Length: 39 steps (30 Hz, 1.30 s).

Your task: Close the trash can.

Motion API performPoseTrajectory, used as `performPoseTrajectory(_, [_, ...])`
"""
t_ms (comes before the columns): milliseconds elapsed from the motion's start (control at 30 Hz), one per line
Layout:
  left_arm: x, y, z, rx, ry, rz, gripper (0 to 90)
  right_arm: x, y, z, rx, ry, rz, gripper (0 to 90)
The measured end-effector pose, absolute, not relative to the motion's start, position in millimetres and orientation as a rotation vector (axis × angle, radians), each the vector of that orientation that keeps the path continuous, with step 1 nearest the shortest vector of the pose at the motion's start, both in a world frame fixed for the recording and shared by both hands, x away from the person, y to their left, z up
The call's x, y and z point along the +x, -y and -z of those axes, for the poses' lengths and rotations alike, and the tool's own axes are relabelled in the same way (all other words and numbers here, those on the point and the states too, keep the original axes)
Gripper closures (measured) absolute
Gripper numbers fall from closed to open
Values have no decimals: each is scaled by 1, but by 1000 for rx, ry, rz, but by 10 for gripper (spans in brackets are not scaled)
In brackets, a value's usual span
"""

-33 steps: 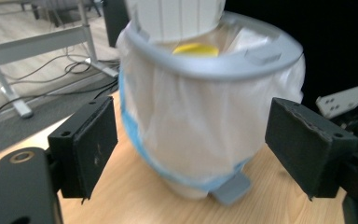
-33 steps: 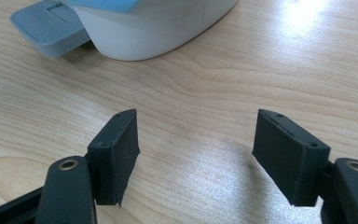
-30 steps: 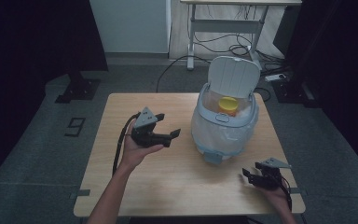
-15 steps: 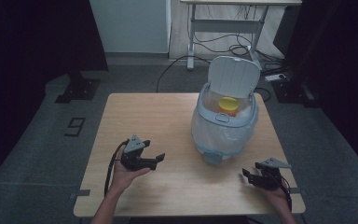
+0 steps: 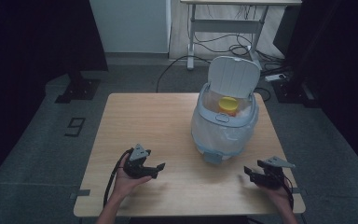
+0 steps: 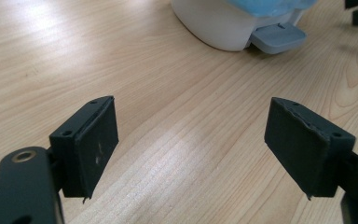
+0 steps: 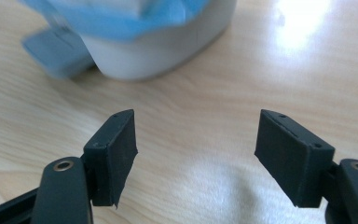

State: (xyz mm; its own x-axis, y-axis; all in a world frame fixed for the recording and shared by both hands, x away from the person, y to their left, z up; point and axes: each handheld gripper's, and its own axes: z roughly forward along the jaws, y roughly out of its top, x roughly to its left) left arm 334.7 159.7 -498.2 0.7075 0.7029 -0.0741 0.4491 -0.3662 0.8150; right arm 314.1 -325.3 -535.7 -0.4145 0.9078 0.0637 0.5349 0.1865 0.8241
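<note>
A small white pedal bin (image 5: 223, 128) with a clear-blue liner stands on the right half of the wooden table (image 5: 154, 116), its lid (image 5: 233, 77) tipped up. Inside it lies a yellow object (image 5: 227, 105). My left gripper (image 5: 160, 167) rests low over the front left of the table, jaws open with nothing between them (image 6: 191, 144). Near the front right corner my right gripper (image 5: 247, 171) is also open and holds nothing (image 7: 196, 149). Both point toward the bin's base (image 6: 219, 23) (image 7: 158, 46) and its grey pedal (image 6: 277, 37) (image 7: 56, 51).
Bare wood lies between the two grippers and across the table's left and middle. The table's front edge is just behind both hands. Beyond the table are a dark floor, cables and the legs of a desk (image 5: 193, 42).
The left hand has come down and back toward the front edge of the table, from a raised spot near the middle. The right hand has stayed where it was.
</note>
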Motion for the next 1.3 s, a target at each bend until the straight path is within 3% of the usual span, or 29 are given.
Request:
performPoseTrajectory(333, [335,-160,507,2030,-898,-335,180,320,336,498,1350,-1978,-1237,270])
performPoseTrajectory(1000, [338,-158,514,2049,-913,-329,188,344,338,374,1168,-1914,-1444,272])
performPoseTrajectory(1300, [338,-160,513,2039,-918,-329,188,368,327,351,1160,-1940,-1443,275])
